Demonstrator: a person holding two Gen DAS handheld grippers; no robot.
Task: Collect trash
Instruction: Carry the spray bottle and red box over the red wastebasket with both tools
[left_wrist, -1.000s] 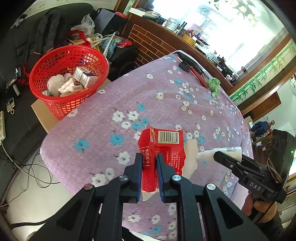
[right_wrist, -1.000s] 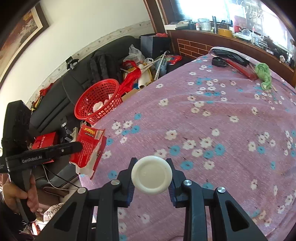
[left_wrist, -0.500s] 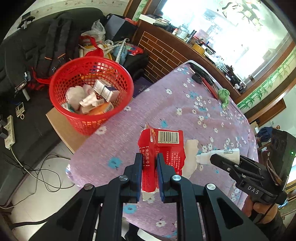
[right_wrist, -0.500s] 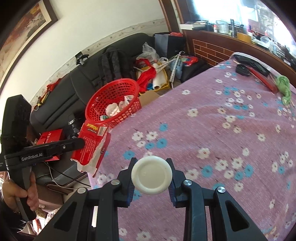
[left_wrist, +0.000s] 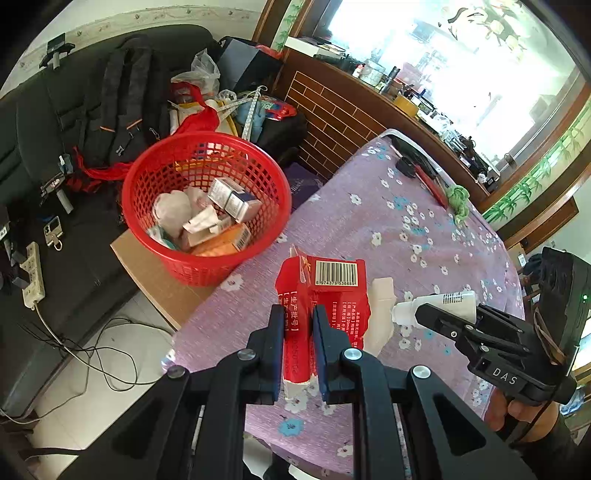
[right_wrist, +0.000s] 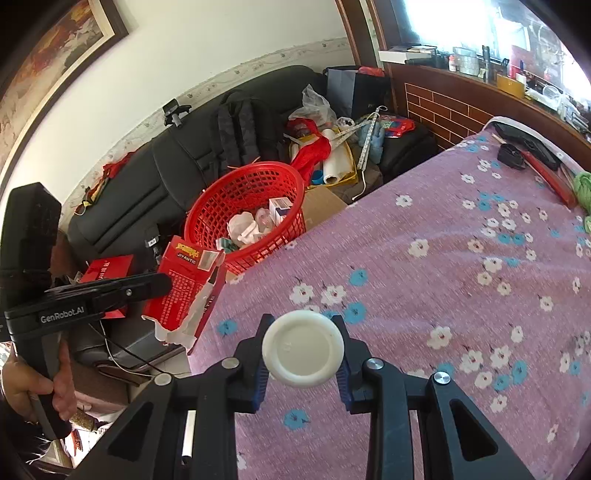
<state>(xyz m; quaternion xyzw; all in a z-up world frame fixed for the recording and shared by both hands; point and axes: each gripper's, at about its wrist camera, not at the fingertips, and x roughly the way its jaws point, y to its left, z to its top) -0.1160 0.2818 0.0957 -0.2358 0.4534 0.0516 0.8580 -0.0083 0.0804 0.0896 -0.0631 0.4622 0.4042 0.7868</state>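
Note:
My left gripper (left_wrist: 299, 325) is shut on a torn red carton (left_wrist: 325, 291) with a barcode, held above the table's left edge; it also shows in the right wrist view (right_wrist: 184, 288). My right gripper (right_wrist: 303, 354) is shut on a white plastic bottle (right_wrist: 303, 347), seen cap-on; in the left wrist view the bottle (left_wrist: 436, 302) sticks out of that gripper at the right. A red mesh basket (left_wrist: 207, 203) holding several boxes and crumpled papers stands on a cardboard box just left of the table, also in the right wrist view (right_wrist: 247, 214).
The table has a purple flowered cloth (right_wrist: 443, 277). At its far end lie a black case, a red tool (left_wrist: 428, 181) and a green bundle (left_wrist: 458, 199). A black sofa (left_wrist: 74, 122) with a backpack and bags stands behind the basket. Cables and a power strip (left_wrist: 33, 273) lie on the floor.
Both grippers have moved left toward the table's edge with their loads. The red basket has come closer and sits nearer the middle of both views.

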